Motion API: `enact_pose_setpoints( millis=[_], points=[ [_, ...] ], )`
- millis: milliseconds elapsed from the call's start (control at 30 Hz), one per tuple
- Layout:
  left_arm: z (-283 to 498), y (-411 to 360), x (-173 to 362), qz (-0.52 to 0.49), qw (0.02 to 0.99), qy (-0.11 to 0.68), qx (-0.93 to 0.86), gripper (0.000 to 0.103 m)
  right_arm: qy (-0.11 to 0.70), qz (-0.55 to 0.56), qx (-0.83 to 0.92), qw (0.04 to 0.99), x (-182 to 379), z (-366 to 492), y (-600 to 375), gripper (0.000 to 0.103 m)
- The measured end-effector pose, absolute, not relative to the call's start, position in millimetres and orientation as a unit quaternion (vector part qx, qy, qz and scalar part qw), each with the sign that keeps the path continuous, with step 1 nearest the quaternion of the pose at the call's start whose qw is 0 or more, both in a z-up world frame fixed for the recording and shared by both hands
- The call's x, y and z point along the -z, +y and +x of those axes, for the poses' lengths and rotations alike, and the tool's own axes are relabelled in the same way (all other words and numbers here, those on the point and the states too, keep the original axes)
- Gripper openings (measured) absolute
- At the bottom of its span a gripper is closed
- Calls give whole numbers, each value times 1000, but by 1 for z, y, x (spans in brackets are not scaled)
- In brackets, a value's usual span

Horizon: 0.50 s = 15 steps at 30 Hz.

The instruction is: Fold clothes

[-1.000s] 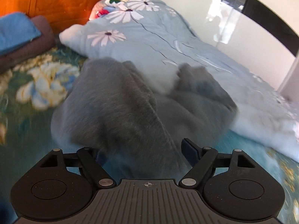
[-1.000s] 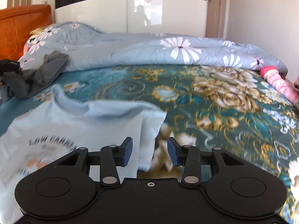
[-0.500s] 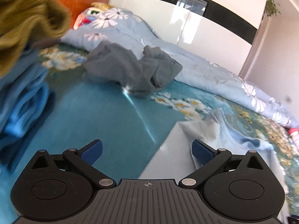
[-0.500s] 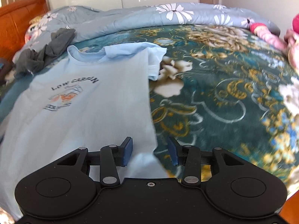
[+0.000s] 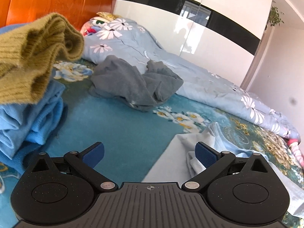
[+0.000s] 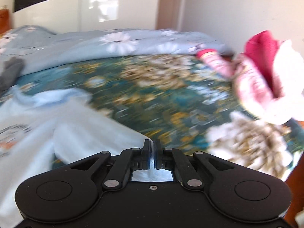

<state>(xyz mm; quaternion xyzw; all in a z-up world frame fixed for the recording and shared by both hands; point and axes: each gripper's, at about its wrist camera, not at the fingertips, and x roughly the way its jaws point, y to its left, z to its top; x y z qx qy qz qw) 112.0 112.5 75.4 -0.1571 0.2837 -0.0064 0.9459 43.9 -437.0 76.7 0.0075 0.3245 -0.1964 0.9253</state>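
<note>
A pale blue T-shirt [image 6: 62, 121] with a printed chest lies spread on the teal flowered bedspread [image 6: 152, 87]. My right gripper [image 6: 151, 148] is shut on the shirt's lower right edge, a thin fold of cloth pinched between the pads. In the left wrist view the same T-shirt [image 5: 178, 163] shows at the lower right, its left edge running between the jaws. My left gripper [image 5: 150, 153] stands wide open just above that edge, pads pressing on nothing. A crumpled grey garment [image 5: 133, 83] lies farther back on the bedspread [image 5: 117, 125].
A stack of folded clothes sits at the left: an olive knit sweater [image 5: 32, 57] over blue fleece [image 5: 28, 117]. A blue daisy quilt [image 5: 171, 60] is bunched along the far side. Pink and white clothes [image 6: 266, 83] lie at the right. An orange headboard [image 5: 57, 1] stands behind.
My left gripper swung away from the grey garment to the T-shirt's left edge and opened wider. My right gripper moved down the shirt's right side to its hem and shut on it.
</note>
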Motion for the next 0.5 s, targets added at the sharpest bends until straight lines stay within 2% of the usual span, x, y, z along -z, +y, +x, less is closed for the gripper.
enact_pose_setpoints(
  millis=[267, 500],
  points=[
    [120, 104, -71, -129, 947, 294, 6, 102, 335, -19, 285, 898, -70, 69, -505, 2],
    [136, 100, -70, -111, 947, 300, 2, 102, 375, -10, 289, 881, -39, 90, -534, 3]
  ],
)
